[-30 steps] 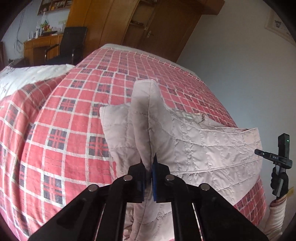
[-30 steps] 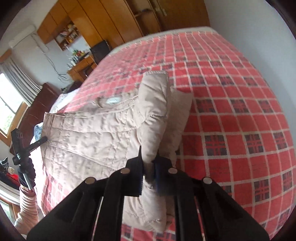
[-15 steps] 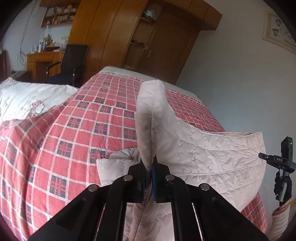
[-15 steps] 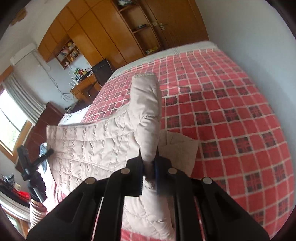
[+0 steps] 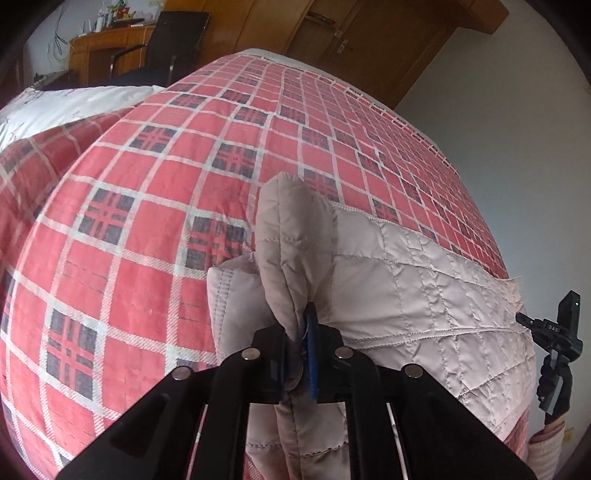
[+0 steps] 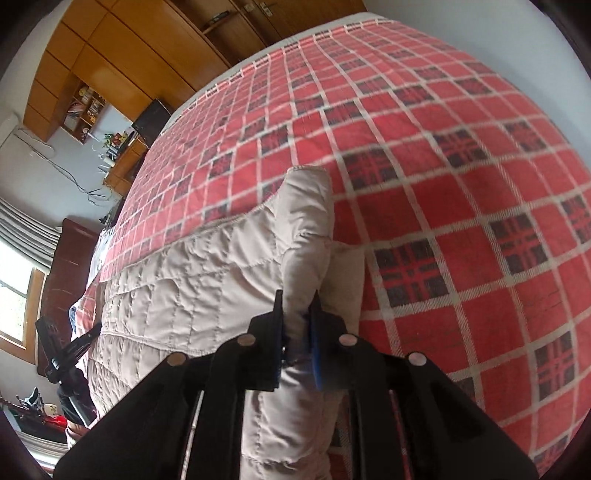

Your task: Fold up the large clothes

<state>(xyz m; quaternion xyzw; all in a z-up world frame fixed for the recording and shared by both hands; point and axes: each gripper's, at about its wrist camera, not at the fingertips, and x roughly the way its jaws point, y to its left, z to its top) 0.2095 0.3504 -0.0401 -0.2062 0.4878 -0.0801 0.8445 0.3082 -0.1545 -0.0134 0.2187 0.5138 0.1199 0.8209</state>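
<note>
A pale beige quilted jacket hangs stretched between my two grippers over a bed with a red plaid cover. My left gripper is shut on one bunched corner of the jacket, which stands up past the fingers. In the right wrist view the jacket spreads to the left, and my right gripper is shut on its other bunched corner. Each view shows the opposite gripper at the jacket's far edge: the right one and the left one, too small to read.
The plaid bed fills most of both views. A white pillow lies at the bed's left. Wooden wardrobes, a desk and a black chair stand behind. A pale wall runs along the right side.
Both grippers have come down and forward toward the bed, carrying the jacket's held edge lower over the plaid cover. Both grips stay shut on the corners.
</note>
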